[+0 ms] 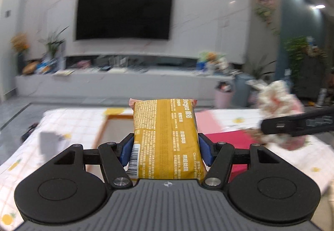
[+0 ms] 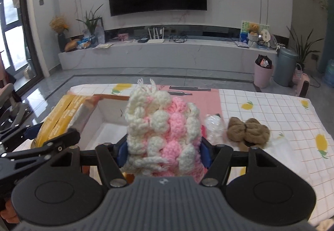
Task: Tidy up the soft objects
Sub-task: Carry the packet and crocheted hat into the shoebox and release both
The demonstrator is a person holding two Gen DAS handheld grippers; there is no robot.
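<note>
box [image 2: 108, 124] interior open, brown plush [image 2: 248, 131] beside

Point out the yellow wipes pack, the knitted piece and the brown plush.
yellow wipes pack [image 1: 165, 139], left wrist view, printed back face
knitted piece [image 2: 165, 128], right wrist view, pink-white middle
brown plush [image 2: 248, 129], right wrist view, centre

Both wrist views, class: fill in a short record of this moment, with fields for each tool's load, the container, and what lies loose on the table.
left tool: shut on a yellow plastic wipes packet, raised above the box
right tool: shut on a pink-and-white chunky knitted piece
container: white open box with orange rim, below both loads
loose on table: brown fuzzy soft item; crumpled clear plastic
table cover: white checked cloth with lemon print
</note>
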